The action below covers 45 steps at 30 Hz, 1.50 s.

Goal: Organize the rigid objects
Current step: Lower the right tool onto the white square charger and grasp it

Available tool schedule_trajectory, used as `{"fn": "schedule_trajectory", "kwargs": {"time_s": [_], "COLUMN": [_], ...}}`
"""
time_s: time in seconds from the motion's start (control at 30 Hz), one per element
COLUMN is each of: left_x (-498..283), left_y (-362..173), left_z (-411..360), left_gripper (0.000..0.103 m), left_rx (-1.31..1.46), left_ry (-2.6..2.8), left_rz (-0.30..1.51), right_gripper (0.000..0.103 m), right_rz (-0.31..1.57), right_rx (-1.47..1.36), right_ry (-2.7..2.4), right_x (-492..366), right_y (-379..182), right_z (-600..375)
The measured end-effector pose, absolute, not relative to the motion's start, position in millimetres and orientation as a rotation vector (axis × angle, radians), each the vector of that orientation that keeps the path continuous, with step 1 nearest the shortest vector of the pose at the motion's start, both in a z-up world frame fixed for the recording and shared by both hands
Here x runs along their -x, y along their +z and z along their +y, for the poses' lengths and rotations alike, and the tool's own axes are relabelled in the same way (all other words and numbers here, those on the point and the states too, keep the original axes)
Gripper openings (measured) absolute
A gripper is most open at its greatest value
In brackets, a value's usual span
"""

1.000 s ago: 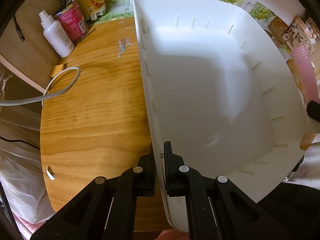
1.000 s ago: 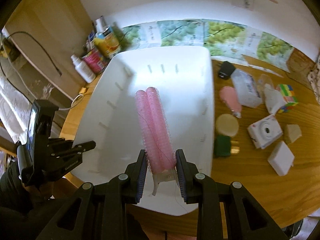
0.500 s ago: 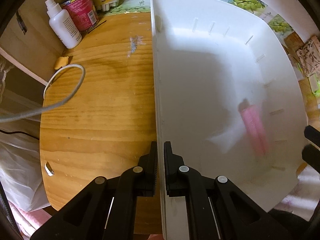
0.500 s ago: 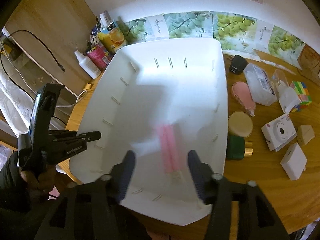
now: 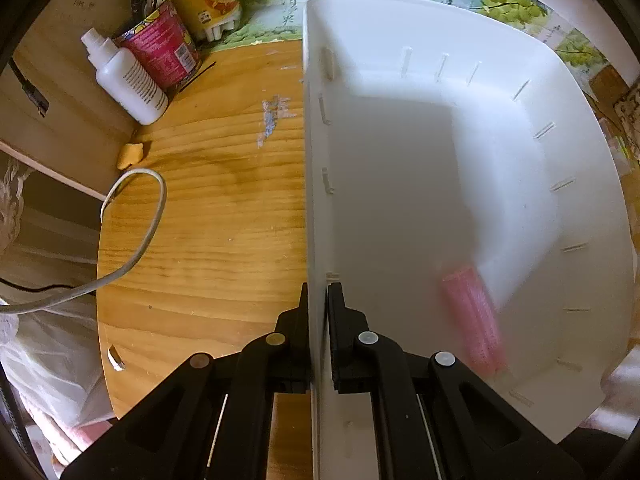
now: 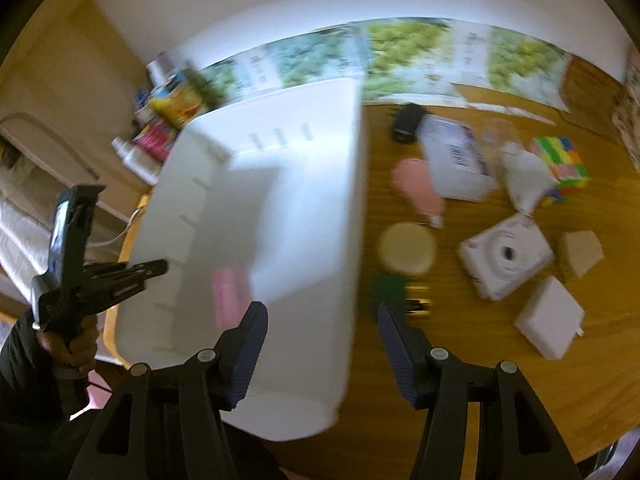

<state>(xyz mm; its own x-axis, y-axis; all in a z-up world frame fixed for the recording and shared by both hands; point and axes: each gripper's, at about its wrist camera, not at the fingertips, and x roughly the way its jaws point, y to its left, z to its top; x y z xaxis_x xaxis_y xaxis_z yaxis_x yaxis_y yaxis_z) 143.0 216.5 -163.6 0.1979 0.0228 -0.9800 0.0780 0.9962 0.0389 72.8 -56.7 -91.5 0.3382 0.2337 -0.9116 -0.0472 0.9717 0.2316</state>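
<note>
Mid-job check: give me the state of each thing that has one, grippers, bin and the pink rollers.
left gripper: shut on the white bin's wall.
right gripper: open, nothing between the pads.
white bin: upright on the table, holding only the rollers.
pink rollers: lying loose on the bin floor.

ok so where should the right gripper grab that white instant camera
Take the white instant camera across its two flat side faces, coming from above. It lies on its back on the table, lens up, apart from its neighbours, so the open right gripper fingers can straddle the body. Avoid the round lens; it would likely slip.
</note>
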Motion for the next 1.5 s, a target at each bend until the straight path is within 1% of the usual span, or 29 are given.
{"fn": "schedule_trajectory", "kwargs": {"time_s": [0.13, 0.2, 0.27, 0.53, 0.67, 0.83, 1.4, 1.5], "left_x": [-149, -152, -154, -153, -153, -150, -149, -149], "left_y": [-166, -167, -168, -169, -169, -167, -167, -167], "left_z": [219, 219, 219, 217, 215, 211, 205, 205], "left_gripper": [0.006, 0.006, 0.006, 0.008, 0.009, 0.012, 0.012, 0.012], "left_rx": [-0.053, -0.041, -0.02, -0.001, -0.009, -0.008, -0.011, -0.013], "left_ry": [-0.013, -0.005, 0.009, 0.047, 0.074, 0.108, 0.143, 0.144], "left_rz": [1.392, 1.399, 1.408, 1.415, 1.418, 1.428, 1.419, 1.419], "right_gripper": [0.059, 0.066, 0.069, 0.07, 0.078, 0.078, 0.078, 0.075], "right_rz": [1.234, 1.25, 1.269, 1.364, 1.396, 1.455, 1.535, 1.545], "right_rx": [-0.224, -0.256, -0.297, -0.372, -0.378, -0.38, -0.36, -0.344], "right_ry": [0.107, 0.06, 0.012, -0.14, -0.187, -0.203, -0.159, -0.161], "right_x": [-74, -75, -75, -75, -77, -81, -85, -90], "right_y": [-95, -99, -104, -130, -143, -157, -184, -187], "right_z": [-92, -112, -133, -190, -207, -219, -236, -232]}}
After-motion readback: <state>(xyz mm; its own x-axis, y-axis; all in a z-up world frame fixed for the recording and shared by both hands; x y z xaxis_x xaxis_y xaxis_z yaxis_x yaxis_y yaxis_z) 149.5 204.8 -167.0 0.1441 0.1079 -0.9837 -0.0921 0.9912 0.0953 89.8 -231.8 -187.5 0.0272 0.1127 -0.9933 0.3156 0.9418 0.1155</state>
